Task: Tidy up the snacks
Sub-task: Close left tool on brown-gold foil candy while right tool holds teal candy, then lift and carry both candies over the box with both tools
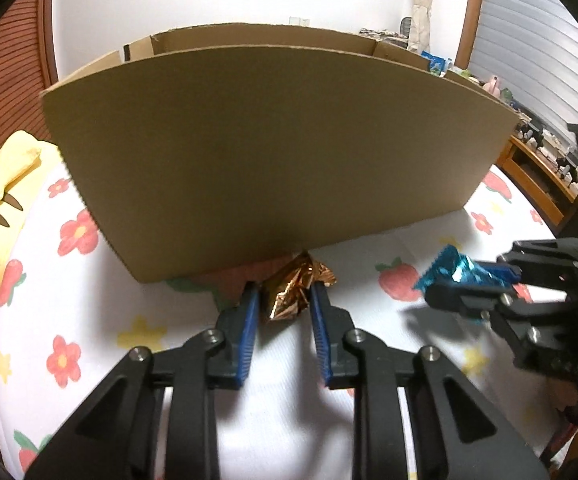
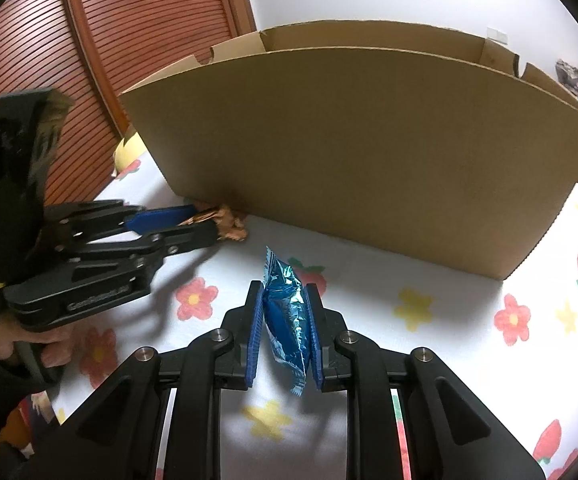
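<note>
A gold foil snack packet (image 1: 295,290) lies on the flowered cloth at the foot of a large open cardboard box (image 1: 273,160). My left gripper (image 1: 283,292) has its jaws around the gold packet, touching its sides; it also shows in the right wrist view (image 2: 205,226) with the gold packet (image 2: 231,226). My right gripper (image 2: 283,300) is shut on a blue foil snack packet (image 2: 287,312), held above the cloth in front of the box (image 2: 369,152). In the left wrist view the right gripper (image 1: 469,280) and blue packet (image 1: 451,270) are at the right.
A white cloth with red and yellow flowers and strawberries (image 2: 429,360) covers the surface. A yellow plush toy (image 1: 5,208) lies at the left. A wooden shelf with small items (image 1: 545,176) stands at the right. A slatted wooden door (image 2: 89,40) is behind.
</note>
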`<state>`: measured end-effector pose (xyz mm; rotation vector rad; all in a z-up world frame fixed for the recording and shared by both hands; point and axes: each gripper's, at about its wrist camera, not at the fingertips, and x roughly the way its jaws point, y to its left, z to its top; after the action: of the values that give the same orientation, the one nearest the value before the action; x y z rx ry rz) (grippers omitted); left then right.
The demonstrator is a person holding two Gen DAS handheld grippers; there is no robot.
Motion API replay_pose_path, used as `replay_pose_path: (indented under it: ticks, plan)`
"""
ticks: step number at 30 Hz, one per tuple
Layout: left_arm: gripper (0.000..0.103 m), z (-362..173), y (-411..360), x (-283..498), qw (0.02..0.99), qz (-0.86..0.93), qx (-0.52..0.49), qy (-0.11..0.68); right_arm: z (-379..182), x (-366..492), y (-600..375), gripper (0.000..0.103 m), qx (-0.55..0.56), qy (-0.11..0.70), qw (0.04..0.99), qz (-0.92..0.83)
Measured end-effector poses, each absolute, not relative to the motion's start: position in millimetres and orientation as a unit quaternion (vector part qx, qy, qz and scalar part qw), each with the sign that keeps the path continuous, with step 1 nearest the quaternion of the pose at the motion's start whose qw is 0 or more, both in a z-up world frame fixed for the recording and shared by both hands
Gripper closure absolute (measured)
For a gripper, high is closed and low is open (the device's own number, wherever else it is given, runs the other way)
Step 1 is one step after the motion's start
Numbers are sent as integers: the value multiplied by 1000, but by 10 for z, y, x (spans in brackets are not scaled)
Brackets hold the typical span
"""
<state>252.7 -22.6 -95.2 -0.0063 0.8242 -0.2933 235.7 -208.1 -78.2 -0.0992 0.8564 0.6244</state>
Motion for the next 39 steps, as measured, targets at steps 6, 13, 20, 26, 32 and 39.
replay_pose_path:
  ticks: [6,13,20,26,32,39]
  plan:
    - [80,-766,-166,2267,911,-158,-16,380,-705,2291,-2082,85,-46,402,866,293]
    - [80,-256,-123,2007,926,-177,-17,333,-431,2211,-2124,85,-41,375,878,294]
    - [80,160,-75,1938,938,-184,-9,293,-86,2197,-2165,85,-40,341,891,296]
    - [80,320,-155,2221,943,-175,1,282,179,2334,-2139,84,-48,317,899,297]
    - [79,333,-109,2541,943,-163,7,290,313,2588,-2172,84,-42,306,903,297]
    - [79,365,-74,2798,943,-155,6,294,324,2873,-2146,84,-40,310,902,299]
